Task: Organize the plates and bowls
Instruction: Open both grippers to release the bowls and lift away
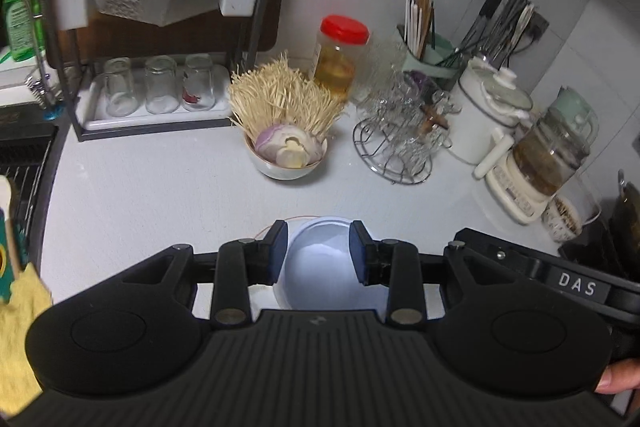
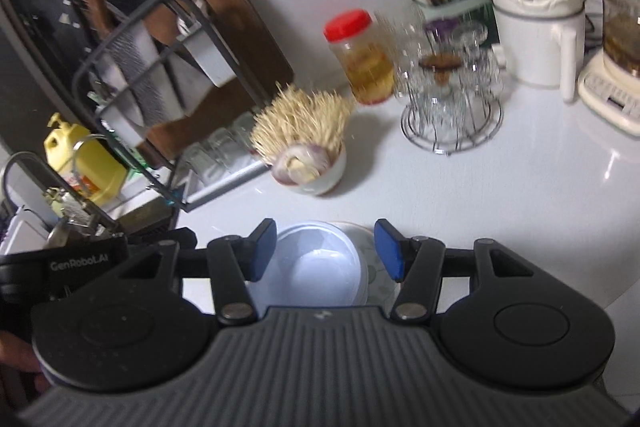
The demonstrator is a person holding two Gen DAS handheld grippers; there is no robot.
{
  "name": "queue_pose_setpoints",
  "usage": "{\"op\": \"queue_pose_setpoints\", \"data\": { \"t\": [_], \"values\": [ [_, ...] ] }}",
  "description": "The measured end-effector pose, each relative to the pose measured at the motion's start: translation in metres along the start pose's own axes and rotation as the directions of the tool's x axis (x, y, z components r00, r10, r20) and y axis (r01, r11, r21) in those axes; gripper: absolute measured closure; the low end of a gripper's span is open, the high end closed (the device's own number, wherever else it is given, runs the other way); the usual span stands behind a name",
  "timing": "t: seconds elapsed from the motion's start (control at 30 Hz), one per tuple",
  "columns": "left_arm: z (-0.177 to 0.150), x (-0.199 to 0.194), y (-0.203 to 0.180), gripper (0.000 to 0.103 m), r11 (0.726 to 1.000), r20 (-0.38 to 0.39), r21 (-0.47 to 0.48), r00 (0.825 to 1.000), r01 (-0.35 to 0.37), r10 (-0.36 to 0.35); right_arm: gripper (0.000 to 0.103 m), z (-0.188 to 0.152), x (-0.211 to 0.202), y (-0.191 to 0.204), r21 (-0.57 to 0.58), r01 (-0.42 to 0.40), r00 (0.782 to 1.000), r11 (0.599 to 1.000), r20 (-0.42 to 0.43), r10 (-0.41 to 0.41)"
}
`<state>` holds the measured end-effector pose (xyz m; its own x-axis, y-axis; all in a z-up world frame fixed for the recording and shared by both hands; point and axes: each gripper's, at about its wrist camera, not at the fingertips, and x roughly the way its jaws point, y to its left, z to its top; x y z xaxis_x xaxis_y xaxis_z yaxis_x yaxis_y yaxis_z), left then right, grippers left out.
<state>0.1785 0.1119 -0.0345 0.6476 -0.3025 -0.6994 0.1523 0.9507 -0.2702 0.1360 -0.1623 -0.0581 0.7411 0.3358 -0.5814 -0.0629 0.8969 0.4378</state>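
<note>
A white bowl [image 1: 320, 267] stands on a plate [image 1: 264, 297] with a thin orange rim on the white counter, right below both grippers. My left gripper [image 1: 318, 253] is open, its blue pads either side of the bowl, above it. In the right wrist view the same bowl [image 2: 316, 267] sits on the patterned plate [image 2: 378, 279]; my right gripper [image 2: 326, 253] is open wide over them. Whether any pad touches the bowl is unclear.
A small bowl with onion and toothpicks [image 1: 286, 151] stands behind. A red-lidded jar [image 1: 340, 61], a wire glass rack [image 1: 400, 143], a white pot [image 1: 488, 115] and a kettle [image 1: 548, 163] stand right. A dish rack with glasses [image 1: 156, 91] and the sink [image 1: 24, 155] are left.
</note>
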Motion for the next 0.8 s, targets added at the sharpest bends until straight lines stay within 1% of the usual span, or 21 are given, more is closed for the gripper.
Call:
{"op": "queue_pose_setpoints", "data": {
  "t": [0.17,0.3,0.4,0.57,0.63,0.67,0.73,0.8],
  "values": [
    [-0.014,-0.038,-0.022,0.065,0.999,0.036,-0.008,0.999,-0.032,0.033,0.046,0.001,-0.036,-0.001,-0.050,-0.015,0.999,0.999,0.036,0.017],
    [-0.030,-0.068,-0.042,0.065,0.998,0.070,-0.012,0.996,-0.056,0.056,0.046,0.001,-0.064,-0.002,-0.080,-0.047,0.998,0.996,0.038,0.051],
    [-0.043,-0.089,-0.057,0.064,0.996,0.100,-0.007,0.991,-0.089,0.089,0.046,-0.002,-0.087,-0.002,-0.100,-0.074,0.996,0.992,0.044,0.079],
    [-0.062,-0.119,-0.074,0.063,0.994,0.123,-0.019,0.987,-0.106,0.108,0.046,-0.012,-0.117,-0.004,-0.136,-0.102,0.992,0.986,0.065,0.111],
    [-0.071,-0.128,-0.080,0.061,0.994,0.131,-0.020,0.985,-0.111,0.113,0.046,-0.019,-0.126,-0.004,-0.157,-0.099,0.991,0.983,0.075,0.112],
    [-0.074,-0.132,-0.083,0.057,0.994,0.137,-0.021,0.984,-0.110,0.112,0.046,-0.022,-0.131,-0.004,-0.170,-0.097,0.991,0.981,0.079,0.111],
    [-0.084,-0.142,-0.089,0.055,0.992,0.169,-0.038,0.978,-0.116,0.121,0.046,-0.028,-0.138,-0.006,-0.187,-0.092,0.990,0.978,0.088,0.110],
    [-0.092,-0.148,-0.093,0.054,0.992,0.169,-0.048,0.978,-0.116,0.122,0.046,-0.034,-0.144,-0.009,-0.188,-0.093,0.991,0.978,0.081,0.110]
  ]
}}
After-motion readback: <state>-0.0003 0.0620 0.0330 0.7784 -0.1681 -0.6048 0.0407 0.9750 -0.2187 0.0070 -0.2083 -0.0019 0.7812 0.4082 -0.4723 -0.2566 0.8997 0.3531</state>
